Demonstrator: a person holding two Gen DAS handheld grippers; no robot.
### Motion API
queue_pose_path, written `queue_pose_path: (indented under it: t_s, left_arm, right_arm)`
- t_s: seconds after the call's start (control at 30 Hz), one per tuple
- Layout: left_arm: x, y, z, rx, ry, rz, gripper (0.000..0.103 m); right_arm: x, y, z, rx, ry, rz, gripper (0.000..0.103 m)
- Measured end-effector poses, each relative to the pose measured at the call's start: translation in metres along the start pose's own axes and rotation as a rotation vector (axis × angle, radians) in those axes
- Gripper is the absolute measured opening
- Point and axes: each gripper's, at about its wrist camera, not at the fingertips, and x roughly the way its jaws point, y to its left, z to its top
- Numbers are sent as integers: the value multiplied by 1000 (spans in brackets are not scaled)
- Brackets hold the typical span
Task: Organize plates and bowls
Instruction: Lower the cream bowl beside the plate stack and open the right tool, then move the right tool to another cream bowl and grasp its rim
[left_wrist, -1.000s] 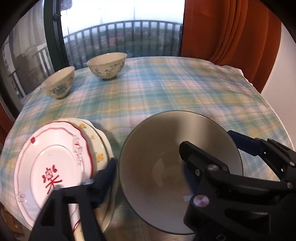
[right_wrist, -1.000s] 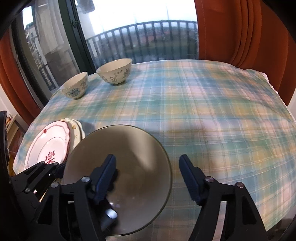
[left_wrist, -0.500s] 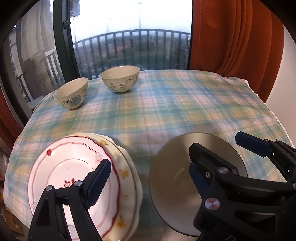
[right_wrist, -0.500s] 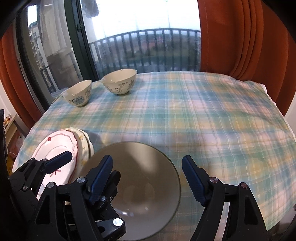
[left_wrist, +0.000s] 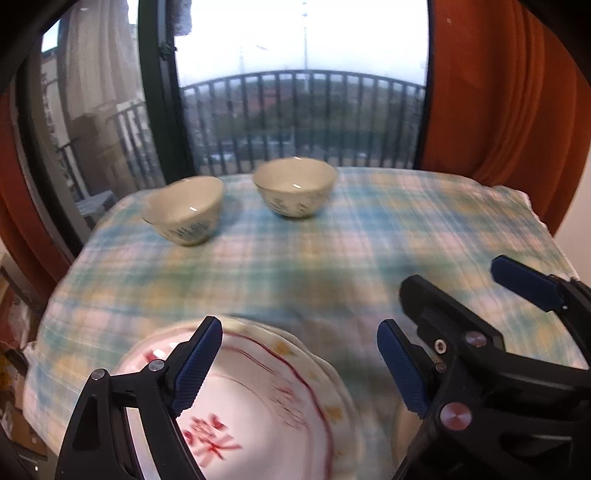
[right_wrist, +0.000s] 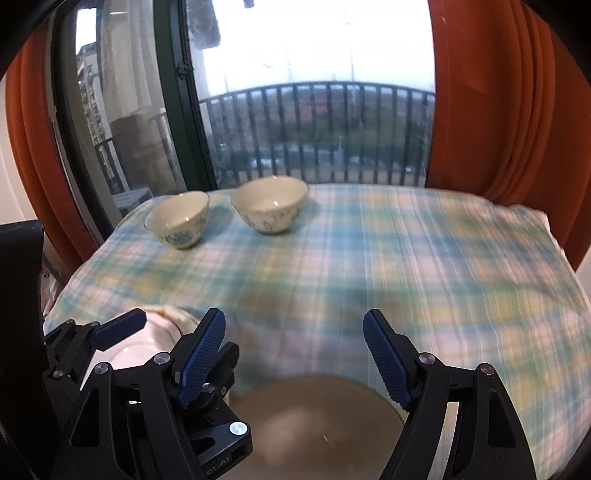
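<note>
The left claw (left_wrist: 299, 363), black with ribbed blue pads, stands wide apart with nothing between its fingers; it hangs over a stack of scalloped white plates (left_wrist: 266, 410) at the lower centre of the left wrist frame. The top plate bears a red rim line and a red painted mark in its middle, too blurred to read as writing. The right claw (right_wrist: 294, 363) is likewise spread apart and empty, poised above a wide grey-brown bowl (right_wrist: 317, 424) that sits at the bottom centre of the right wrist frame, on the surface covered by a pastel plaid cloth (right_wrist: 406, 266). Both the plate stack and the grey bowl lie at the near edge, the plates to the left of the bowl. At the far edge, in the upper left of both frames, two small cream bowls with dark blue patterns stand upright and close together: one (right_wrist: 177, 219) further left, the other (right_wrist: 271, 208) beside it. Faint lettering on the left claw's body in the right wrist frame is illegible.
</note>
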Motion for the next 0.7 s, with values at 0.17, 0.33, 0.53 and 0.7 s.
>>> queue_pose_path:
  t_s: [0.17,0.33,0.53,0.7]
  left_arm:
    - [3,19,18,-20,-21,22,87]
    - [4,35,36,-25,-58,50,87]
    - [7,58,55,-38,-73,79,87]
    - [18,84,73,-84,-63,117,87]
  right_arm:
    - [11,12,22,-5,6,33,80]
    - [21,26,42,-9,-5,54,80]
    - [33,44,65,-8,-12,85,80]
    - [51,60,84,17,2,119,80]
